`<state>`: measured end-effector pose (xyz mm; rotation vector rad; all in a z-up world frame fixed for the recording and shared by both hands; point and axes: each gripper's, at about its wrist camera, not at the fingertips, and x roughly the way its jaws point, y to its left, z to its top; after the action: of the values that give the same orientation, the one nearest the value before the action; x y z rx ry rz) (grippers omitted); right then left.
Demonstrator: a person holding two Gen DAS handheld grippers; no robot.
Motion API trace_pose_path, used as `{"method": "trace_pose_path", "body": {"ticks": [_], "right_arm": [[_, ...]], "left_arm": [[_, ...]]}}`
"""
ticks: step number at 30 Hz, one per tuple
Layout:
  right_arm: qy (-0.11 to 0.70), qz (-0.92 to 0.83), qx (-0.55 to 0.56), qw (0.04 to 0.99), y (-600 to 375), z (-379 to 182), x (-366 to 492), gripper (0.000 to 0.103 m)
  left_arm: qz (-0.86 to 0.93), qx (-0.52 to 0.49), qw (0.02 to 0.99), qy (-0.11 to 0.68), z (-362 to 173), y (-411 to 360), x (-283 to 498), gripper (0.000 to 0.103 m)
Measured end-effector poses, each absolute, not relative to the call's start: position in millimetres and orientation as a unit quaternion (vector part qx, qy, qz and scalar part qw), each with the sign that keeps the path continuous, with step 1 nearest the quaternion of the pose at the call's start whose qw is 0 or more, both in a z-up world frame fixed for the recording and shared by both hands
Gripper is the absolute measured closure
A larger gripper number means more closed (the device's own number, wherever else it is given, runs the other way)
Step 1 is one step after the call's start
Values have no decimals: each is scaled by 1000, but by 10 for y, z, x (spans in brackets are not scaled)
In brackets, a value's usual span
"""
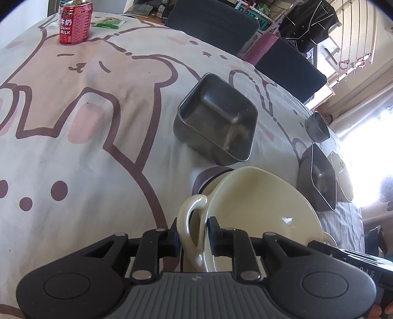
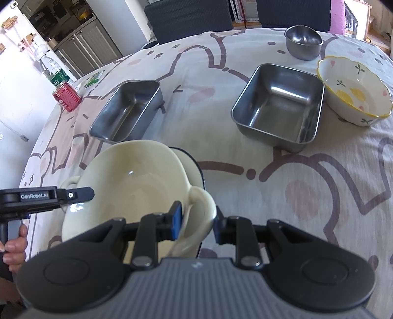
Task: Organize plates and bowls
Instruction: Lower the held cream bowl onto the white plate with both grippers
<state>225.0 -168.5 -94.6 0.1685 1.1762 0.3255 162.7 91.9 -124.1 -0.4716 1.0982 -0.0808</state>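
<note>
Cream two-handled bowl (image 2: 127, 186) sits low at the near edge of the worktop (image 2: 282, 208), tilted, over a darker-rimmed dish (image 2: 196, 169) that peeks out from under it — can't tell if the two touch or if the bowl is lifted clear.

Left gripper (image 1: 192, 236): jaws clenched on the bowl's left loop handle (image 1: 190, 220), one pad on each side of the loop. In the right wrist view it comes in from the left edge, with a hand (image 2: 14, 247) on its grip.

Right gripper (image 2: 197, 220): jaws astride the opposite loop handle (image 2: 202, 208), blue pad against the inner side, other pad against the outer — grasping it.

Rest of the worktop, covered in a cartoon-bear cloth:
- narrow steel pan (image 2: 127, 110) just beyond the bowl, to the left
- bigger steel pan (image 2: 278, 105) further right, well apart from the bowl
- flower-pattern ceramic bowl (image 2: 353, 90) just beside that pan's right side; touching or not, can't tell
- small round steel bowl (image 2: 303, 44) behind those, near the far edge
- red milk can (image 1: 75, 23) upright at the far left corner, green-white packet (image 1: 109, 22) near it

Dark chair backs (image 1: 213, 22) stand beyond the far edge.
</note>
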Motion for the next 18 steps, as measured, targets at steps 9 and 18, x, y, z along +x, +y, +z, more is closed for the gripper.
{"method": "trace_pose_path", "body": {"ticks": [9, 18], "right_arm": [[553, 156, 79, 815, -1688, -972, 2219, 72], [567, 155, 83, 805, -1701, -1041, 2220, 71]], "left_arm": [[-39, -210, 828, 518, -1241, 891, 1631, 79], [-42, -195, 830, 520, -1233, 859, 1633, 78]]}}
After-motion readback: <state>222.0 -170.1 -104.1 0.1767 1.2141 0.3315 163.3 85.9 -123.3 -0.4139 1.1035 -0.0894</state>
